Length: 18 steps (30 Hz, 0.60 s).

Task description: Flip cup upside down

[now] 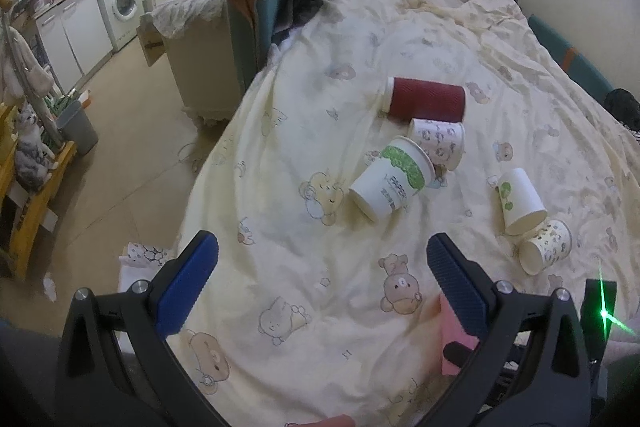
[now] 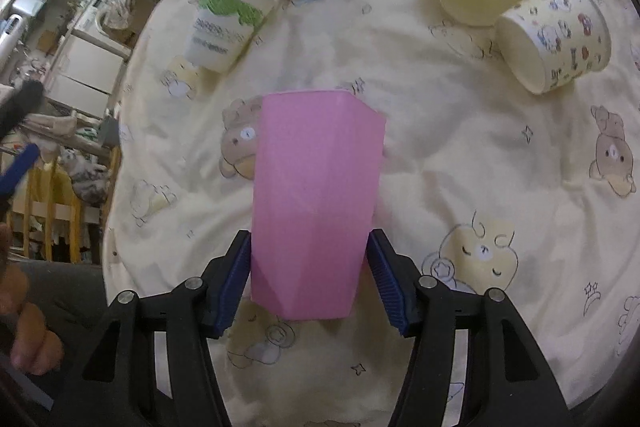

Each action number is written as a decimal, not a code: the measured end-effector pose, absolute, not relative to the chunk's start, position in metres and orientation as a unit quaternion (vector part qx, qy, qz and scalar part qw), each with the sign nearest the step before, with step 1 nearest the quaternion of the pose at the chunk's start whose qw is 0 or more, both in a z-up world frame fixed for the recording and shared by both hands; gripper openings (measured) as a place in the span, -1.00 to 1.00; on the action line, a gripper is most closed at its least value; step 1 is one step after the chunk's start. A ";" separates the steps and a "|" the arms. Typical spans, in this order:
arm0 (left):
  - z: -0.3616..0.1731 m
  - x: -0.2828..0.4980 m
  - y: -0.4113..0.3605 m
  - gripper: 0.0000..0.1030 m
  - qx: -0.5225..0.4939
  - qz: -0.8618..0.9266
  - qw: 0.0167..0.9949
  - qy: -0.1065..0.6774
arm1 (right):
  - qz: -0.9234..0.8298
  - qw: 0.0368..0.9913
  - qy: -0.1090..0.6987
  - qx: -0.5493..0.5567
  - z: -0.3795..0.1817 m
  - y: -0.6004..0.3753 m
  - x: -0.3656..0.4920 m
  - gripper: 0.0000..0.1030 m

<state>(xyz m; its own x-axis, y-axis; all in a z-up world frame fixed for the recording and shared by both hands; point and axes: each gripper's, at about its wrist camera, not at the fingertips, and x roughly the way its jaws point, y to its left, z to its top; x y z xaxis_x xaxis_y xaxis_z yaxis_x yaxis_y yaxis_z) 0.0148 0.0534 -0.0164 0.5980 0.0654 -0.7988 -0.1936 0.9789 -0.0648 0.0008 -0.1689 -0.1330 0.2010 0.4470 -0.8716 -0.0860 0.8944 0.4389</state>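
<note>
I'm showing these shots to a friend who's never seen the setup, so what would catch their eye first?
The pink cup dominates the right wrist view, held between the fingers of the right hand-held gripper above the bear-print bedsheet. Beyond it, paper cups lie tipped over on the bed, among them a dark red cup and a white cup with a green band. The left hand-held gripper hangs open and empty over the sheet.

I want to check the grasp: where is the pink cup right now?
In the right wrist view the pink cup sits centre frame between the right gripper fingers, over the bear-print bedsheet, with the paper cups lying beyond it.
</note>
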 end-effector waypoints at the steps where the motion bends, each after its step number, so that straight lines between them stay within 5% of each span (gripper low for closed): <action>1: -0.017 0.014 0.052 1.00 -0.070 0.072 0.892 0.441 | 0.175 0.761 0.607 0.149 -0.133 -0.171 0.000 0.21; 6: -0.015 0.011 0.050 1.00 -0.061 0.073 0.895 0.436 | 0.175 0.758 0.607 0.164 -0.132 -0.176 -0.004 0.55; 18: -0.020 0.010 0.050 1.00 -0.066 0.061 0.887 0.453 | 0.171 0.781 0.585 0.133 -0.096 -0.191 -0.005 0.55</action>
